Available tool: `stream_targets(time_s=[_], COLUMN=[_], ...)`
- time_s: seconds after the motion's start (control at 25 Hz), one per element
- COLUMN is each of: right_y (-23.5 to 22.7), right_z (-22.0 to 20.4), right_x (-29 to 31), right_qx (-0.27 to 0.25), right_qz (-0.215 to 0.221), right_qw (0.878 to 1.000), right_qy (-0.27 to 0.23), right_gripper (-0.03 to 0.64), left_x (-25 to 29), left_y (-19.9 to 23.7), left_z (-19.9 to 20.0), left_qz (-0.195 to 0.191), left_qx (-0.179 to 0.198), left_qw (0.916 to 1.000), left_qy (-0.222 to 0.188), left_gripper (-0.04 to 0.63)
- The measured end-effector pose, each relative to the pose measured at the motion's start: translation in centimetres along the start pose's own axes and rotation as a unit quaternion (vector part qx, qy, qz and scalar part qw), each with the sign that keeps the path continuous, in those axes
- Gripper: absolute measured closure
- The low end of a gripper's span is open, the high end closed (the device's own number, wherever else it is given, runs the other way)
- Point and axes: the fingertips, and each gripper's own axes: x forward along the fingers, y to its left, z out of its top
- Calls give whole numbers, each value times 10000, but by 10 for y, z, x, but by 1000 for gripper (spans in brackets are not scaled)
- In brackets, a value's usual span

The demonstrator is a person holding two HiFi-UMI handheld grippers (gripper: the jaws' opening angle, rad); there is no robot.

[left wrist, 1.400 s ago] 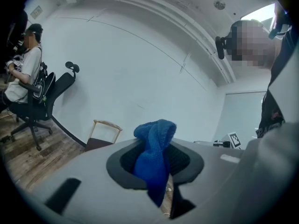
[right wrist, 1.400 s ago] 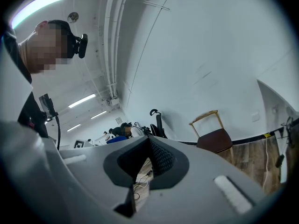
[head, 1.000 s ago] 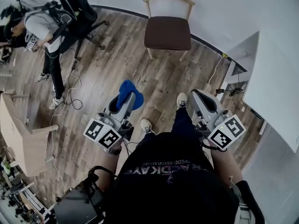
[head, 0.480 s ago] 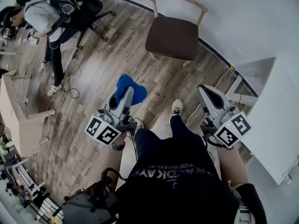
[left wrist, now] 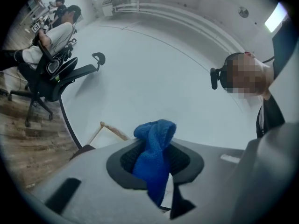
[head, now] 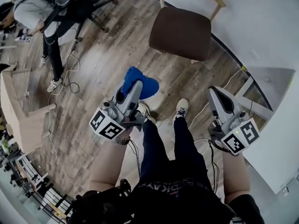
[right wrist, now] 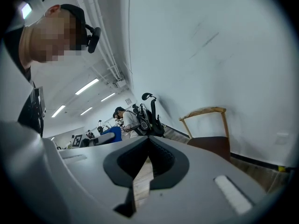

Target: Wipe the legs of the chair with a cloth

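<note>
The blue cloth point(head: 142, 83) is pinched in the jaws of the left gripper point(head: 134, 90) over the wood floor point(head: 107, 55), nearer than the brown-seat chair point(head: 180, 27) at the far wall point(head: 261, 13), w/ the right gripper point(head: 217, 93) held well to the right, jaws pressed together, empty.

Location: open-plan office or lab workspace. Indicators: swivel office chair point(left wrist: 51, 78) with a seated person point(left wrist: 44, 41), ceiling strip lights point(right wrist: 88, 86), plain white wall point(head: 261, 13). Loose cables point(head: 71, 84) run across the wood-plank floor point(head: 103, 45)
</note>
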Motion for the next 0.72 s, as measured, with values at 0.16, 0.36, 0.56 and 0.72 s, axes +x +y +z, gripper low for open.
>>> stream_targets(time_s=[0.16,0.36,0.56,0.72], right_y=[-30,-57,-101,-130], right_z=[-30,-75,-128,-167], right_x=[19,42,65,93], right_qx=[50,80,-179,-487], right_qz=[-168,-405,-492,-482], right_qw=[9998,9990,9982,9966], right_qy=[61,161,290,451], right_gripper=[609,609,609,609], left_x=[22,32,40,39], left_y=[49,116,185,243], left_z=[-25,-64,-118,-158], left_qz=[-118,-234,-419,-511], left_qx=[-81,-454,-502,-494], left_qw=[9999,9986,9976,9967], left_qy=[52,117,232,387], left_gripper=[509,509,508,505])
